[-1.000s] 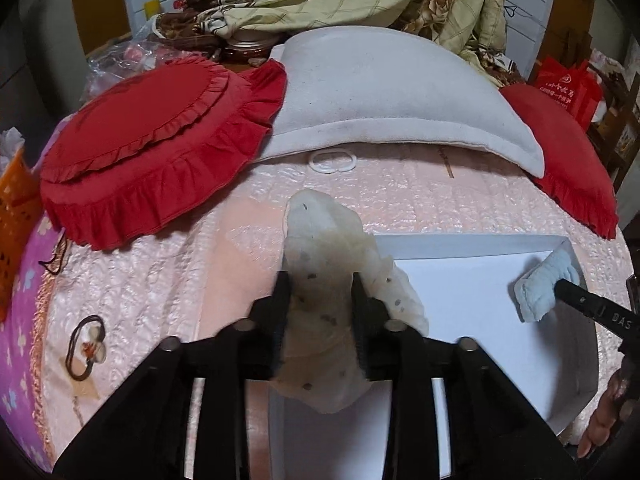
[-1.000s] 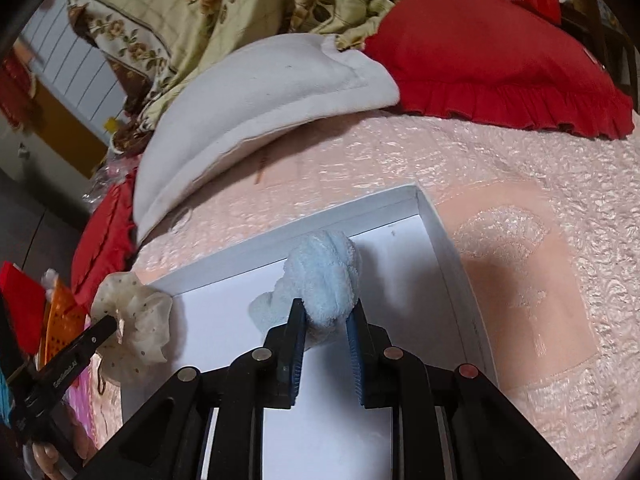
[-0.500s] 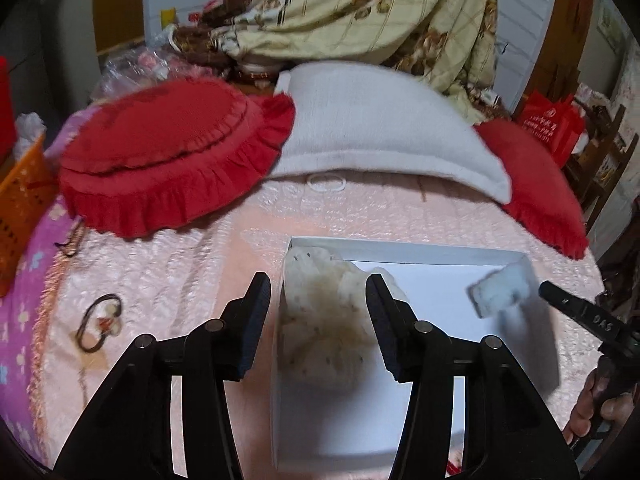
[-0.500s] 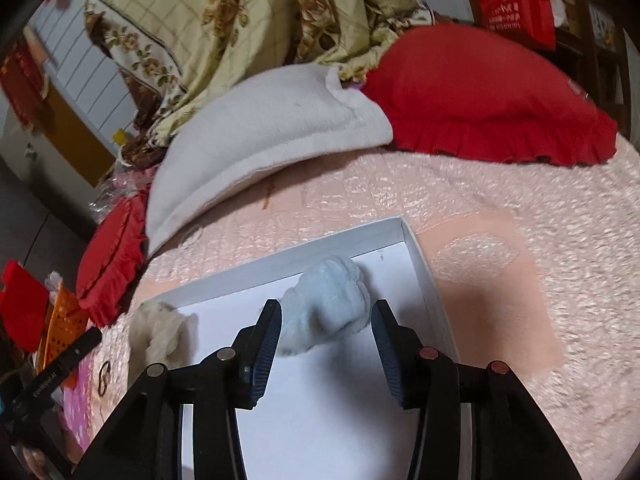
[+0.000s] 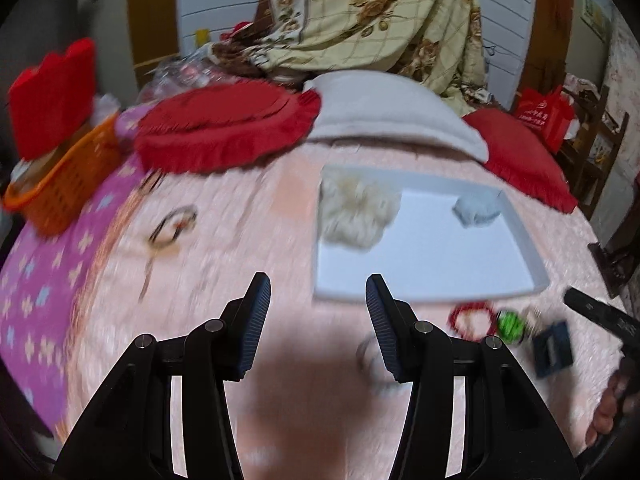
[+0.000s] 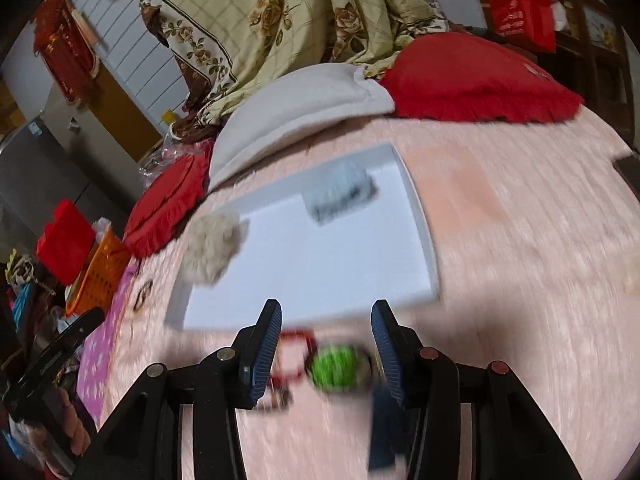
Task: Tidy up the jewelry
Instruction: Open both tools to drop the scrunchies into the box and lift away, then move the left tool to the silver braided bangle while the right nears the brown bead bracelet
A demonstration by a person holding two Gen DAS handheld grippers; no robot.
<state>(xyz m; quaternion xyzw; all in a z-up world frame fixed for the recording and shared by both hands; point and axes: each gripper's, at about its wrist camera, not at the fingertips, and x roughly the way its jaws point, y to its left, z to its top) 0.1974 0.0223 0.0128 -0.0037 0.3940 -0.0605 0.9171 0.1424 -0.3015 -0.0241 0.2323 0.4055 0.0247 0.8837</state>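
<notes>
Pink quilted bedding [image 5: 224,240] fills both views, with a white pillow [image 5: 384,116] and red ruffled cushions [image 5: 224,128] stacked toward twelve o'clock under a floral blanket [image 5: 360,12]. An orange basket [image 5: 60,188] sits at the nine o'clock edge in the left wrist view.

Next in size, a shallow white tray [image 5: 520,240] lies on the bedding ahead of both grippers. Inside it, a cream dotted scrunchie [image 5: 356,216] rests against the left wall, at about eleven o'clock of the tray, and a pale blue scrunchie [image 5: 476,208] sits near the far right corner, at about one o'clock. They are well apart.

The left gripper [image 5: 316,324] has its fingers released, spread with nothing between them but bare bedding. The right gripper [image 6: 324,352] is likewise released and empty-handed; its spread fingers frame small loose pieces lying on the bedding just short of the tray's near edge: a red ring-shaped band [image 6: 292,356], a green round piece [image 6: 334,366], and a dark blue item [image 6: 380,432] at five o'clock of it. A faint pale ring [image 5: 368,360] lies by the left gripper's right finger. All are blurred, so their exact kind cannot be told.

Judged from this, the risk is in picking from that tight cluster: the red and green pieces look to touch, so closing on one could snag or drag the other. The soft quilt may also let a small piece sink away from the pads, and a low approach could nudge the light tray and shift the scrunchies.
</notes>
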